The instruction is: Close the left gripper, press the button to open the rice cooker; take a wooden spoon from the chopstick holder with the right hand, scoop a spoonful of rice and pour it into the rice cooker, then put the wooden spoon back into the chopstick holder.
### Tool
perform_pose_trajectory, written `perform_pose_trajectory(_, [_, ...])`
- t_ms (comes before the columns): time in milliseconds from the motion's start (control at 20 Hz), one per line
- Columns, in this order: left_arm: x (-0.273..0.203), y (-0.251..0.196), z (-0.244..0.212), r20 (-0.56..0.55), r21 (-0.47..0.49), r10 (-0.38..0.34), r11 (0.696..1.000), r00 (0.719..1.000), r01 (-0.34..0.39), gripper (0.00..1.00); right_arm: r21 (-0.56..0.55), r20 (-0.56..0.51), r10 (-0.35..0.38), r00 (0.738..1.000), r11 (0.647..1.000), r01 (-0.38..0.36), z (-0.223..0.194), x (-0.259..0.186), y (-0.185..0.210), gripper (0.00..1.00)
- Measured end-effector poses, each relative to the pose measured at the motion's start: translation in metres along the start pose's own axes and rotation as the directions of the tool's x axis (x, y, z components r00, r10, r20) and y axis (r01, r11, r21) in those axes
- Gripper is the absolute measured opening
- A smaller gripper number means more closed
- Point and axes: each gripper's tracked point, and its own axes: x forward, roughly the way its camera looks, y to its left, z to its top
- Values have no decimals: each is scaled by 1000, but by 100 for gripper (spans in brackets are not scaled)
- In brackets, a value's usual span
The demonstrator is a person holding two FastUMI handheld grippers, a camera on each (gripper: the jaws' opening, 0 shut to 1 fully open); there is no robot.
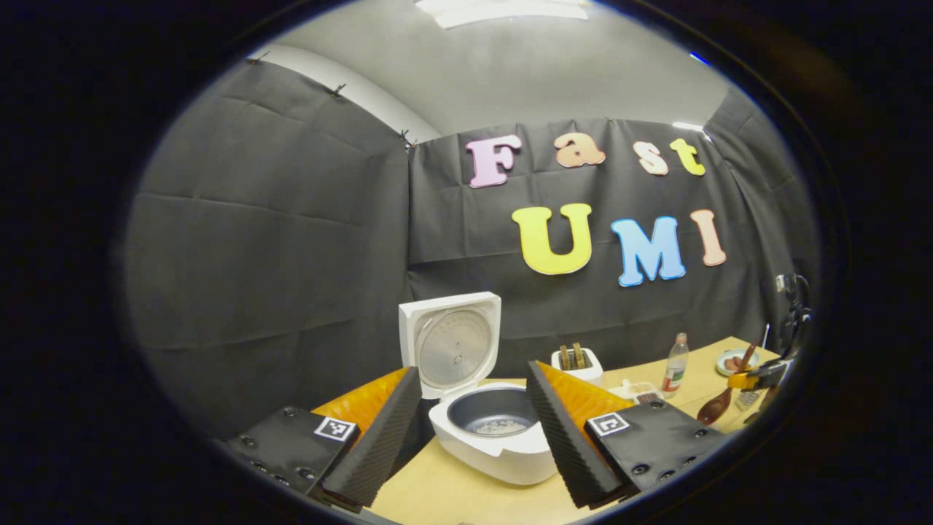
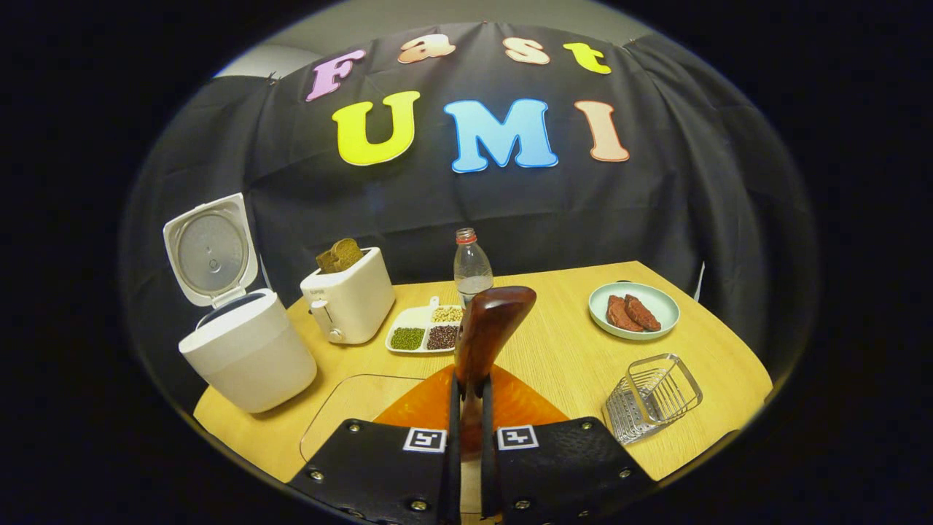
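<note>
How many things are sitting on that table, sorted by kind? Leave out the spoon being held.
Appliances: 2, the rice cooker and the toaster
Dishes: 2, the divided tray and the plate
Bottles: 1, the bottle
Wire racks: 1, the wire holder
Total: 6

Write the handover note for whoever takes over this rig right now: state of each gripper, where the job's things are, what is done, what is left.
Left gripper: open, held in front of the rice cooker.
Right gripper: shut on the wooden spoon, bowl end up.
Rice cooker: lid up; some rice lies in the inner pot.
Wire chopstick holder: on the table's right side, empty.
Done: cooker opened, spoon taken; a scoop seems poured, judging by the rice in the pot.
Left: return the spoon to the holder.
</note>
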Motion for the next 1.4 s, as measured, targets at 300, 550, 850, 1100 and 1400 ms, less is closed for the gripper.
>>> perform_pose_trajectory(300, [0, 2, -2, -2, 4, -3, 1000, 1000, 3, 95, -100, -15, 15, 1000, 995, -17, -19, 2, 27, 11])
perform_pose_trajectory(550, [2, 0, -8, -9, -17, -6, 1000, 1000, 5, 95, -50, -60, 95, 994, 994, -98, -31, -4, 51, 11])
perform_pose_trajectory(850, [-1, -3, -5, -3, -11, -7, 1000, 1000, 7, 95, 281, -123, 171, 977, 951, -131, -35, -4, 42, 11])
perform_pose_trajectory(1100, [-3, -2, 0, 5, 11, 1, 1000, 1000, -1, 95, 579, -151, 222, 963, 809, -96, -34, 1, 16, 11])
perform_pose_trajectory(1400, [-3, 5, 2, 15, 8, 20, 1000, 1000, -20, 95, 705, -91, 268, 959, 697, -128, -7, -6, 6, 11])
